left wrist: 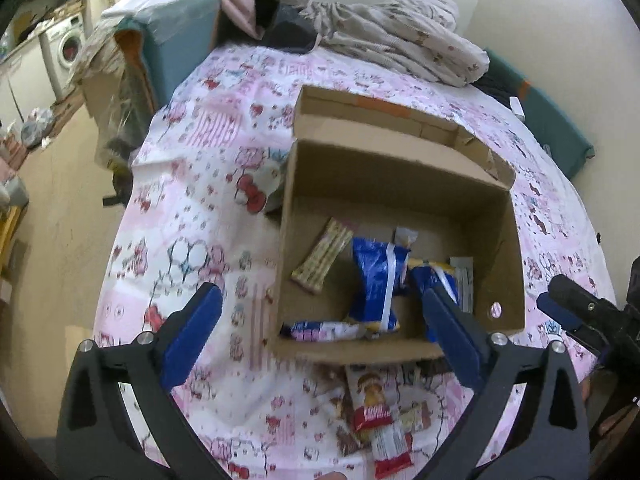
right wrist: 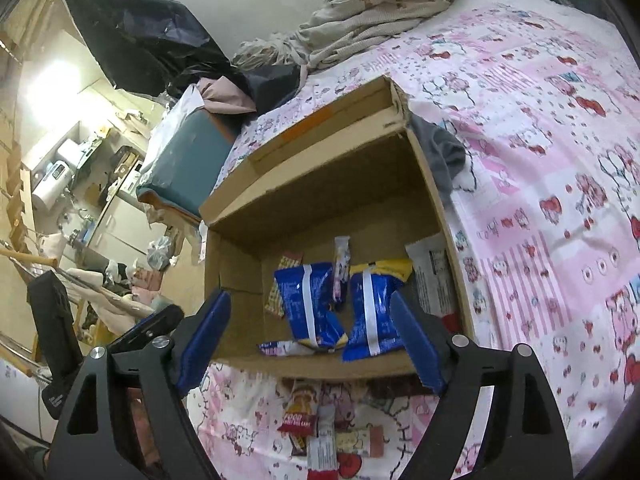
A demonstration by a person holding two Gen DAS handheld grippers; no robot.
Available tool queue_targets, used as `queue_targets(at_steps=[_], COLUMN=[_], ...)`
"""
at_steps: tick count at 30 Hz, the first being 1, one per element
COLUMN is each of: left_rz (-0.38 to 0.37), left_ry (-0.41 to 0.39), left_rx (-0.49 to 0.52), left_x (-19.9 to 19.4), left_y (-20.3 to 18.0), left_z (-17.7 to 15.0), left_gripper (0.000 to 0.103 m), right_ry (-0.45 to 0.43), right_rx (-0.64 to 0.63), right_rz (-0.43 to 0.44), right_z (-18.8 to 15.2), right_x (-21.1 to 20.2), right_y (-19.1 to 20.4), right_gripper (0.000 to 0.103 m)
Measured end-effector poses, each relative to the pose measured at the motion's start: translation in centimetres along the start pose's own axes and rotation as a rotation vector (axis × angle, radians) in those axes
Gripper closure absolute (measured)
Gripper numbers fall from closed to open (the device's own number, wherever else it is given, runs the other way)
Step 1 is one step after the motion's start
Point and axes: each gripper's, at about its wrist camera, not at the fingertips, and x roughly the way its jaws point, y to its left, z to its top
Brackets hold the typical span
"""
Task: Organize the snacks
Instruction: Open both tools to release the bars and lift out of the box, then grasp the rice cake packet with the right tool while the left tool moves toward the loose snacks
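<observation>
An open cardboard box (left wrist: 508, 264) (right wrist: 236, 276) sits on the pink patterned bedcover. Inside lie two blue snack bags (left wrist: 376, 280) (right wrist: 308, 304), a beige wafer bar (left wrist: 322, 256), a pink-white bar (left wrist: 324, 330) (right wrist: 286, 348) and a white packet (right wrist: 434, 276). Loose snack bars (left wrist: 378, 416) (right wrist: 316, 428) lie on the cover in front of the box. My left gripper (left wrist: 322, 332) is open and empty, above the box's near wall. My right gripper (right wrist: 310, 338) is open and empty, just before the box; it also shows at the right edge of the left wrist view (left wrist: 576, 316).
Crumpled bedding (left wrist: 400, 40) (right wrist: 380, 4) is piled at the far end of the bed. A teal box (left wrist: 180, 36) (right wrist: 188, 160) stands beside the bed. A washing machine (left wrist: 66, 48) and cluttered floor lie to the left.
</observation>
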Motion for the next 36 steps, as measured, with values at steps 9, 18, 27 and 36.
queue_targets(at_steps=[9,18,27,36], left_rz=[0.012,0.075,0.076,0.100], left_ry=[0.022,0.076,0.109,0.111], left_rx=[0.028,0.006,-0.076,-0.108], left_x=[-1.6,-1.6,-1.0,-0.4], left_y=[0.0,1.5,3.5,4.0], left_z=[-2.9,-5.4,-5.4,-4.9], left_gripper=[0.004,0.004,0.004,0.004], right_ry=[0.011,0.087,0.225,0.448], right_rx=[0.079,0.115,0.099,-0.047], right_rz=[-0.012,-0.039,-0.082,-0.106], right_z=[-2.5,-5.1,-6.3,-8.3], right_x=[-1.9,-1.5,1.9,8.8], right_y=[-1.4,-1.7,-1.7,1.9], right_gripper=[0.018,0.018,0.018,0.023])
